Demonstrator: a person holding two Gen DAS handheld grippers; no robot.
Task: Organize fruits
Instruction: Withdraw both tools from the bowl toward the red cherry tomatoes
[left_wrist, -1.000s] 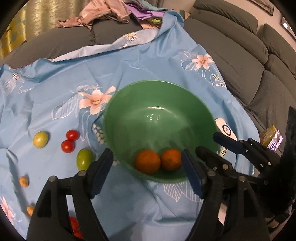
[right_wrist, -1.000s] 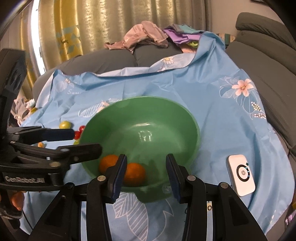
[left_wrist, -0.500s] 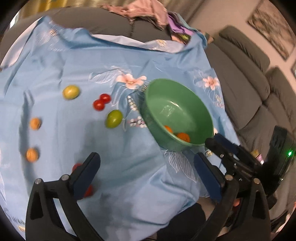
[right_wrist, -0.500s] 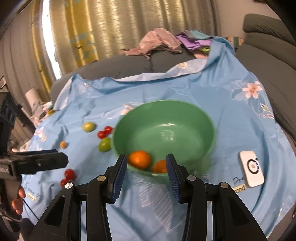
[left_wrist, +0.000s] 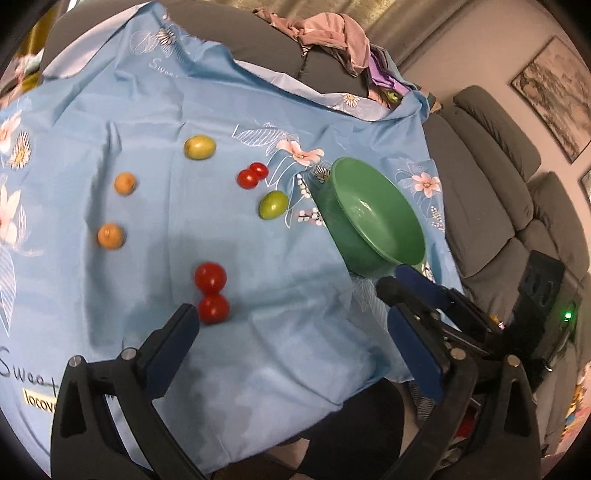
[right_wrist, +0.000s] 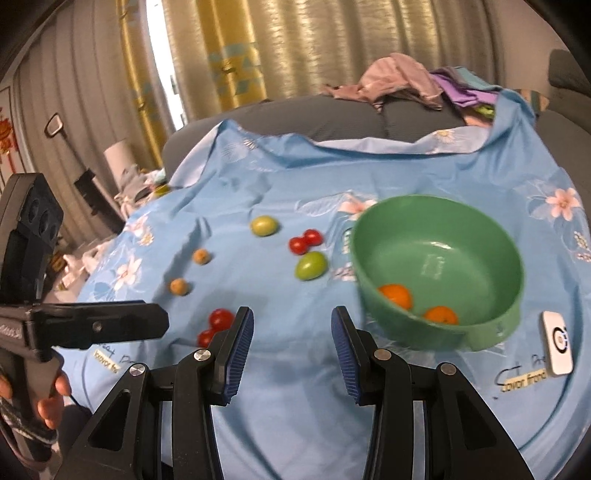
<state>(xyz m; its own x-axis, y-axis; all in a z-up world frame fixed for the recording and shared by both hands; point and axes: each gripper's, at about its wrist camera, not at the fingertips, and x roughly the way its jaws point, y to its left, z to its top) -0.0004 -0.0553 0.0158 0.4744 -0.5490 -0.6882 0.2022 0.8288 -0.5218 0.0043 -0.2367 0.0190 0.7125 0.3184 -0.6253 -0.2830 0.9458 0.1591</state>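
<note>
A green bowl (right_wrist: 439, 258) on the blue flowered cloth holds two oranges (right_wrist: 397, 295); the bowl also shows in the left wrist view (left_wrist: 376, 221). Loose on the cloth lie two red tomatoes (left_wrist: 210, 277) close together, a second red pair (left_wrist: 251, 175), two green fruits (left_wrist: 273, 205) and two small orange fruits (left_wrist: 110, 235). My left gripper (left_wrist: 291, 336) is open and empty, above the cloth's near edge, close to the near tomato pair. My right gripper (right_wrist: 291, 350) is open and empty, left of the bowl. The right gripper also shows in the left wrist view (left_wrist: 424, 291).
A white device (right_wrist: 557, 339) lies on the cloth right of the bowl. Clothes (right_wrist: 402, 79) are piled on the grey sofa (left_wrist: 498, 147) behind. The cloth's edge (left_wrist: 332, 398) drops off near me. Curtains (right_wrist: 295, 48) hang at the back.
Both grippers have pulled back and swung left, away from the bowl. The loose fruits on the cloth have come into view. Both stay open and empty.
</note>
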